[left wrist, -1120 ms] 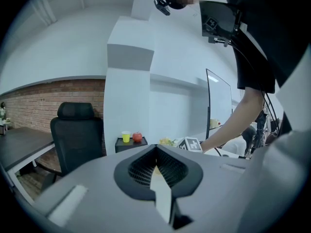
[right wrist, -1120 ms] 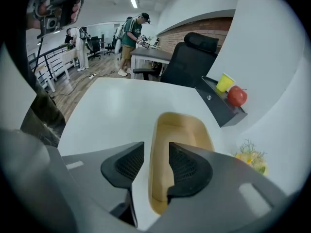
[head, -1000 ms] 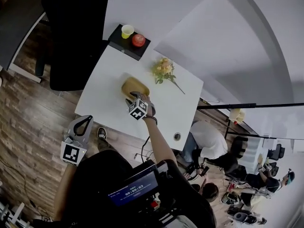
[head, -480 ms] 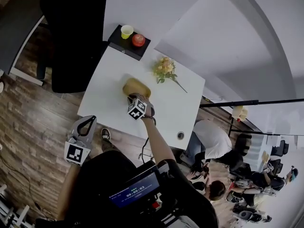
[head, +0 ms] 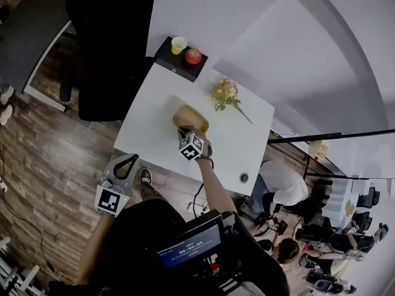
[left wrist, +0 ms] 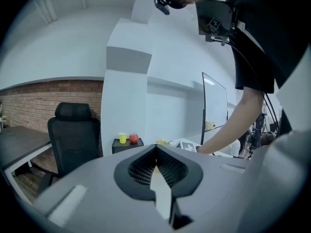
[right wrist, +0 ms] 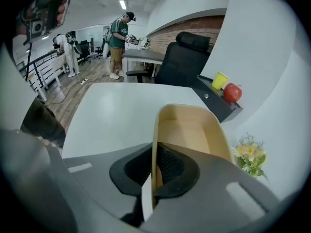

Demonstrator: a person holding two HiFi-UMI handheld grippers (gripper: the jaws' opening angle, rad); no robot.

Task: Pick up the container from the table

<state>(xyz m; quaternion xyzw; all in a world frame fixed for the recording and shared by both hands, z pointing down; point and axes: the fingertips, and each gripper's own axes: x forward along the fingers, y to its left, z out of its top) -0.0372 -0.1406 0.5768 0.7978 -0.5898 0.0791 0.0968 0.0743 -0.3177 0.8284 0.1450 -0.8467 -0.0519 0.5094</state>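
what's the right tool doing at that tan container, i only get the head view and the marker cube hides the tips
Observer: The right tool has just been closing and now pinches the near wall of the container, one jaw inside, one outside.
Operator: is the left tool carrying anything
Observer: No, the left gripper view shows the left tool shut with nothing between its jaws.

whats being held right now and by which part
The right gripper, its fingers just closed, clamps the tan container by the near end of one side wall, one finger inside, one outside. The left gripper holds nothing.
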